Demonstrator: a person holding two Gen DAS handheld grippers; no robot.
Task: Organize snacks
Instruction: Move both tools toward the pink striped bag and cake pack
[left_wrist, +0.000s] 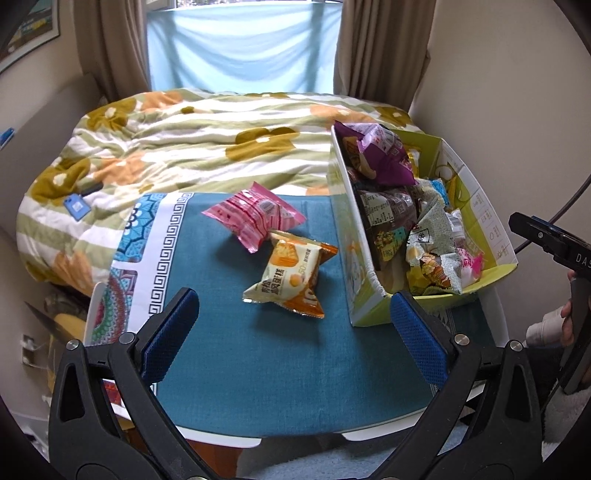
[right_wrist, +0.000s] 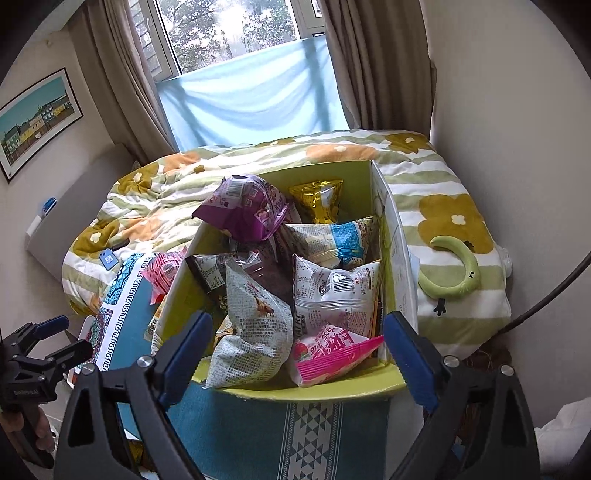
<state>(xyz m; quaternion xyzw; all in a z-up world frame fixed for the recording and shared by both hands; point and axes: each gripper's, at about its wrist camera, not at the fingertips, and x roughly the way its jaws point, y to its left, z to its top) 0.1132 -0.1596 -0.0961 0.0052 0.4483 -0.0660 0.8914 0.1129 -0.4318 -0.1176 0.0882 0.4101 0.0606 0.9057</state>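
Bed (left_wrist: 192, 147) under a flowered quilt fills the back of the room below the window. In front of it, a counter (left_wrist: 258, 369) spread with a teal cloth. On the counter's right side stands an open green box (right_wrist: 399, 236), already heaped with snack bags: a purple bag (right_wrist: 243, 210) rides on top at the far end, a gold one (right_wrist: 317, 199) behind it, white and grey packets in the middle, a pink-striped one at the near edge. Most of the sorting looks done. Two bags remain loose on the cloth, left of the box: a pink bag (left_wrist: 255, 216), and touching its near corner an orange-and-cream cake bag (left_wrist: 291, 277), which lies just beside the box wall. Left gripper (left_wrist: 295, 328) hovers low over the cloth, jaws spread wide and empty, the cake bag straight ahead between the pads. Right gripper (right_wrist: 295, 350) hangs over the box's near end, jaws likewise apart, holding nothing. Judging by this, two bags are left to go in; the cake bag seems the next pick.
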